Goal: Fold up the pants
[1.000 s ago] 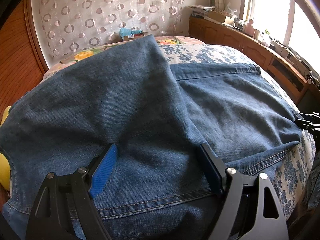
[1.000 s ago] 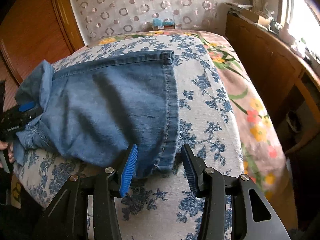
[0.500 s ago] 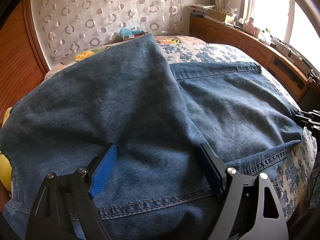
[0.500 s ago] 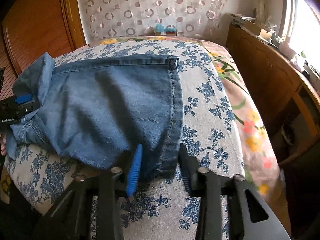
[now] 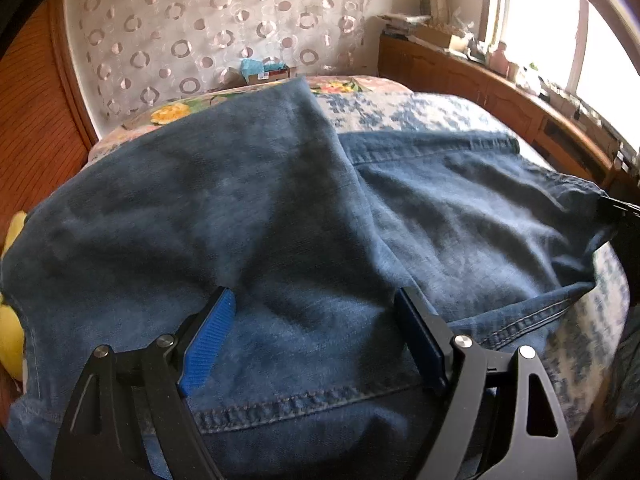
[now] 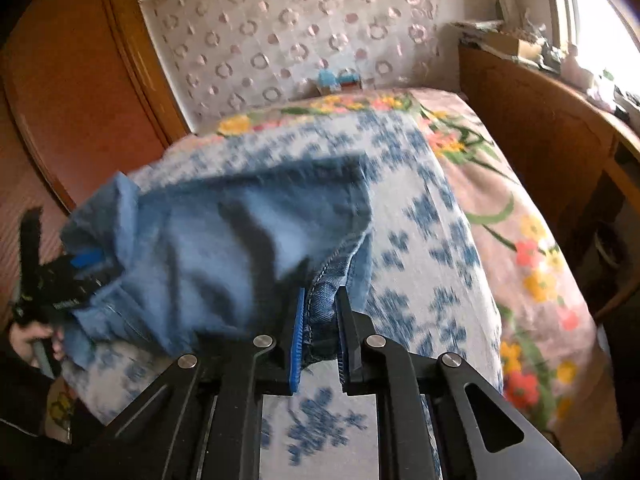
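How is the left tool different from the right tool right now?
The left tool has its jaws wide apart over the jeans, pinching nothing; the right tool is squeezed shut on the jeans' hem. The left sits at the waistband end, the right at the leg end. Both have black frames and blue pads.

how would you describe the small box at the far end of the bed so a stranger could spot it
Follow the bed to its far end, below the circle-patterned curtain. A small cardboard box sits there at the mattress edge, with pale blue stuffing poking out, unlike the floral bedding around it.
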Demonstrator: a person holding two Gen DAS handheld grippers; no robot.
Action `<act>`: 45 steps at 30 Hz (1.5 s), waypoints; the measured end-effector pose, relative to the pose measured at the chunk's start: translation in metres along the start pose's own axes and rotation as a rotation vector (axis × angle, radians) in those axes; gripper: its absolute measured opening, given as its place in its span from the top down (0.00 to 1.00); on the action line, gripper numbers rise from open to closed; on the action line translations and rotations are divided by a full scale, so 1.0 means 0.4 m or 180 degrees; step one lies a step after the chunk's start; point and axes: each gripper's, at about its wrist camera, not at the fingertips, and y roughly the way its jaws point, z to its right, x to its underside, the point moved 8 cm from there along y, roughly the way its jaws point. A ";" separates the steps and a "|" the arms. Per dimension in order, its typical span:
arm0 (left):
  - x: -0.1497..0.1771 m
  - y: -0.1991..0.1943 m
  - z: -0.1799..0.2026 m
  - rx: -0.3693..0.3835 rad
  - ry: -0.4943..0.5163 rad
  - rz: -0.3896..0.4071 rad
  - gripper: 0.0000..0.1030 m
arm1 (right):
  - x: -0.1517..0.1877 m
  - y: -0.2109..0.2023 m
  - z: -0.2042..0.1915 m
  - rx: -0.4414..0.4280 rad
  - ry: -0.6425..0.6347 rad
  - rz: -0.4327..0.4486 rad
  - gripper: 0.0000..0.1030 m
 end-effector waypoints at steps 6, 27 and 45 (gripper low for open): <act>-0.017 -0.097 -0.020 -0.0010 -0.0079 0.0197 0.20 | -0.086 -0.055 -0.097 -0.0246 -0.0321 0.0245 0.87; 0.035 -0.301 -0.187 -0.0286 -0.0433 0.0572 0.20 | -0.188 -0.116 -0.606 -0.1340 -0.1433 0.0368 0.70; 0.015 -0.183 -0.130 -0.0077 -0.0319 0.0352 0.20 | -0.137 0.008 -0.518 -0.0673 -0.0908 -0.0018 0.51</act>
